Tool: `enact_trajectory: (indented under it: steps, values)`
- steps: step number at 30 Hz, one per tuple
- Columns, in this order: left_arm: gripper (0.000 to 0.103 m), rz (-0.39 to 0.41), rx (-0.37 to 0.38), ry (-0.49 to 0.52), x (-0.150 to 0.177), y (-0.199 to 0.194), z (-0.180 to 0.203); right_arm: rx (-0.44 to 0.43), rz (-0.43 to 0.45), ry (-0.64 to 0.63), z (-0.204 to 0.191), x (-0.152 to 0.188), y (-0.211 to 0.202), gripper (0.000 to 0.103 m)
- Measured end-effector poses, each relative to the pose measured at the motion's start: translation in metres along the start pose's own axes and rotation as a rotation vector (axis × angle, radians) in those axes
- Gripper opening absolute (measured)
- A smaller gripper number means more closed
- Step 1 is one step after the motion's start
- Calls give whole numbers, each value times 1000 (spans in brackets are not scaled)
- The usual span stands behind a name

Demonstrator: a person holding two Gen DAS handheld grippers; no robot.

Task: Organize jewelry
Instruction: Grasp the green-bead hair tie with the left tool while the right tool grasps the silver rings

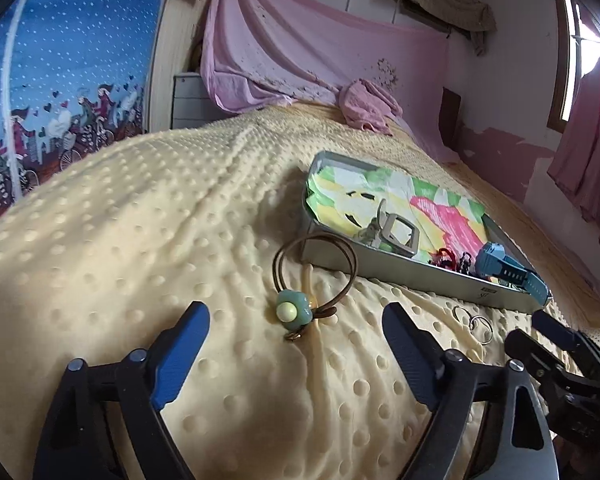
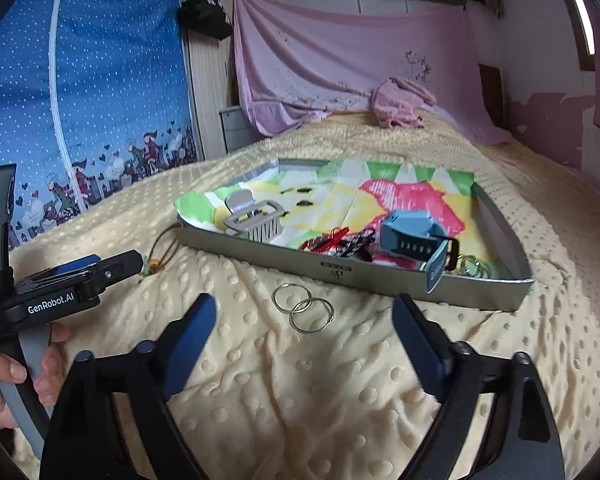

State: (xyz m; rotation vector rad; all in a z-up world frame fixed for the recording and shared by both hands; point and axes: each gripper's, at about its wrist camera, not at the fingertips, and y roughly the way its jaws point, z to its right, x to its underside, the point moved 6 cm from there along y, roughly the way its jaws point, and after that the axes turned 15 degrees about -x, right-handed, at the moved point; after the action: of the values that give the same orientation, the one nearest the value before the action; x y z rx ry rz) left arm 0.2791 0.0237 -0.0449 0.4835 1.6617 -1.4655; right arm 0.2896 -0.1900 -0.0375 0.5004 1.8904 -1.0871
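Observation:
A brown cord bracelet with a green flower bead (image 1: 293, 309) lies on the yellow dotted blanket, just ahead of my open, empty left gripper (image 1: 296, 324). Two silver rings (image 2: 303, 305) lie on the blanket in front of my open, empty right gripper (image 2: 304, 320); they also show in the left wrist view (image 1: 473, 322). Behind them a grey metal tray (image 2: 340, 270) lined with colourful paper holds a grey hair claw (image 2: 252, 218), a blue watch (image 2: 414, 236), red and dark trinkets (image 2: 340, 242) and a coiled hair tie (image 2: 472, 266). The tray also shows in the left wrist view (image 1: 420, 280).
The bed's yellow blanket (image 2: 300, 392) spreads all around. A pink towel (image 2: 400, 102) lies at the far end under a hanging pink sheet (image 2: 340, 60). A blue dotted curtain (image 2: 100, 80) stands left. The left gripper body and the hand holding it (image 2: 40, 312) sit to the left in the right wrist view.

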Motion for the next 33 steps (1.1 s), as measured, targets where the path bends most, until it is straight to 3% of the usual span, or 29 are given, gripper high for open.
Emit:
enact_trajectory:
  steps: [1, 5, 7, 12, 18, 21, 25, 33]
  values:
    - [81, -13, 5, -1, 1, 4, 1, 0, -16, 6, 3, 1, 6, 67]
    - [75, -40, 27, -13, 0, 14, 6, -11, -65, 30, 9, 6, 24, 65]
    - [69, -46, 36, -16, -1, 17, 8, -12, -77, 41, 12, 7, 30, 59]
    - [54, -70, 52, -17, 2, 25, 9, -27, -103, 54, 15, 8, 42, 55]
    - [34, -67, 69, -46, 4, 27, 5, -69, -137, 46, 9, 9, 62, 43]
    - [28, -61, 75, -51, 5, 26, 5, -85, -135, 61, 10, 10, 62, 38]
    - [26, -44, 81, -31, 6, 22, 9, -94, -138, 63, 10, 13, 63, 36]
    - [25, -17, 107, -15, 10, 11, 11, -105, -138, 42, 4, 15, 62, 23]
